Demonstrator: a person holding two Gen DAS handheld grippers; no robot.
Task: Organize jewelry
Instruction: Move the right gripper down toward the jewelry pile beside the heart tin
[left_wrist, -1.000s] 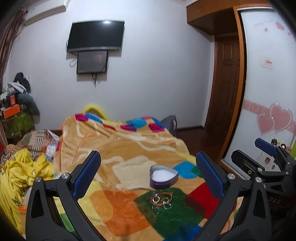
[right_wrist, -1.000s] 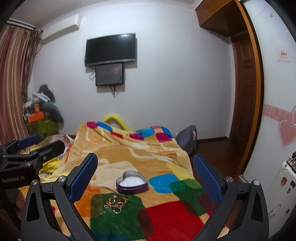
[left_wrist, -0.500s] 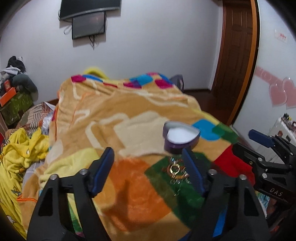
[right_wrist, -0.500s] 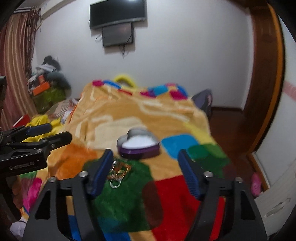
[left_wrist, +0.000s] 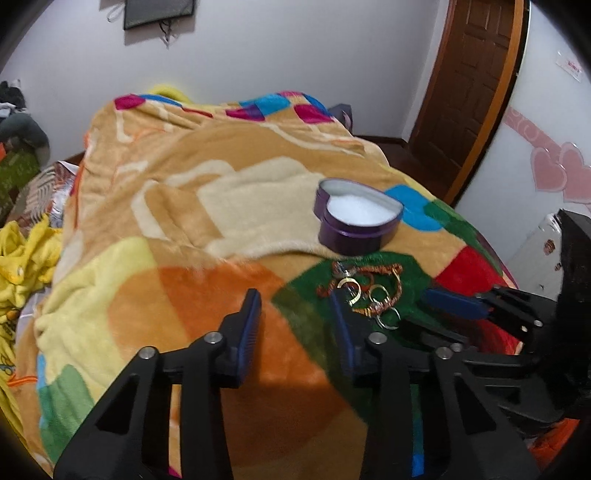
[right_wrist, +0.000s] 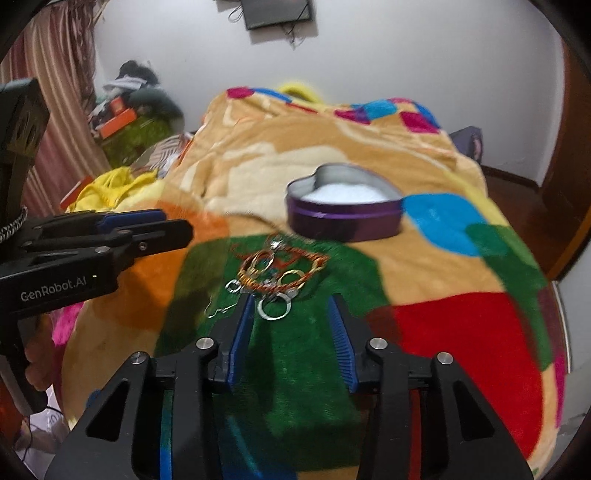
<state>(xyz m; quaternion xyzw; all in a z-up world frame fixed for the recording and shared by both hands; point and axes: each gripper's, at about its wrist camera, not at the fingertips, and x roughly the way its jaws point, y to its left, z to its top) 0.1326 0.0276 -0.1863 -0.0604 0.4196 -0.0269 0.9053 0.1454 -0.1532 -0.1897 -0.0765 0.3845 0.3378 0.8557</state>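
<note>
Patchwork blanket (right_wrist: 424, 258) carries a heart-shaped tin (right_wrist: 343, 216) — beside it, seemingly tangled jewelry (right_wrist: 275, 278).

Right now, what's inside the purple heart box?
The purple heart box is open, holding a white lining. No jewelry shows inside. What's underneath the lining is hidden.
</note>
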